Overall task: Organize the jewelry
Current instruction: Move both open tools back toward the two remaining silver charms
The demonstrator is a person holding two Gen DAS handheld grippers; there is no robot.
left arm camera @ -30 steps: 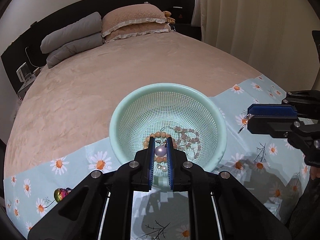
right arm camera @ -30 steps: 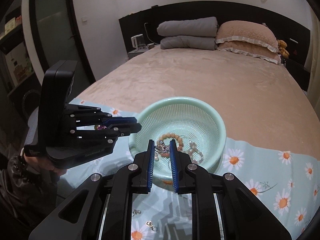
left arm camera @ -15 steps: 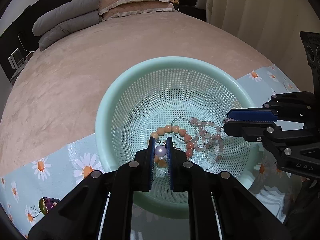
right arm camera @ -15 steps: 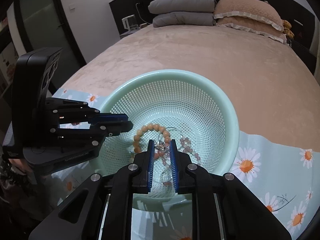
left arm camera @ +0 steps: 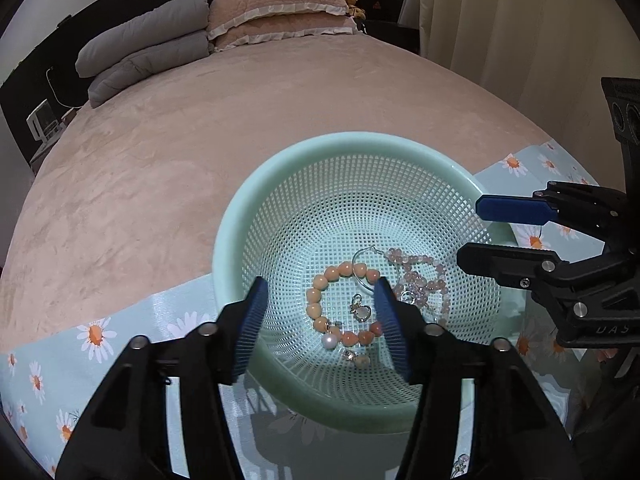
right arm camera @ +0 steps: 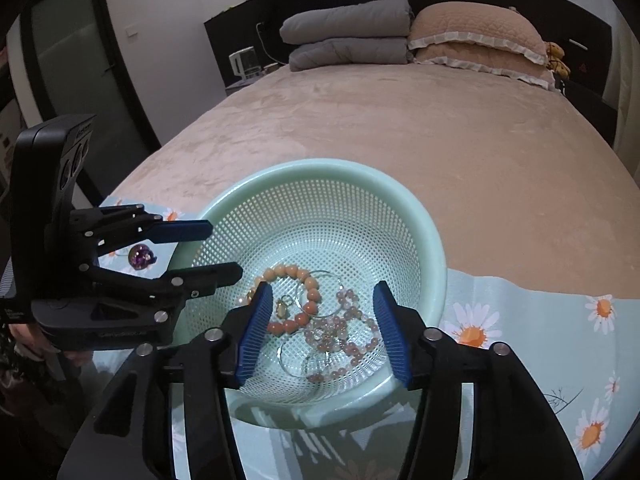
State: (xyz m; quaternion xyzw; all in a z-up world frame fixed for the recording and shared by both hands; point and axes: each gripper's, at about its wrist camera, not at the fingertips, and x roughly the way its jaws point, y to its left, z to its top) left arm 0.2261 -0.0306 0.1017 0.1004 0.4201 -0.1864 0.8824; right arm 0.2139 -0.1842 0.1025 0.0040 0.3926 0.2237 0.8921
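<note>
A mint-green mesh basket sits on the daisy-print cloth on the bed. In it lie an orange bead bracelet, a pink bead bracelet, hoop earrings and a pearl earring. My left gripper is open over the basket's near side, with the pearl earring lying below it. My right gripper is open over the basket too, with nothing in it. Each gripper shows in the other's view, the right and the left.
A purple glass bead ornament lies on the cloth left of the basket. More small jewelry lies on the cloth at the front. Grey and beige pillows are at the bed's head. Curtains hang at the right.
My left gripper opened and dropped the pearl earring into the basket. My right gripper opened as well, releasing a small silver piece into the basket. Both grippers moved closer over the basket.
</note>
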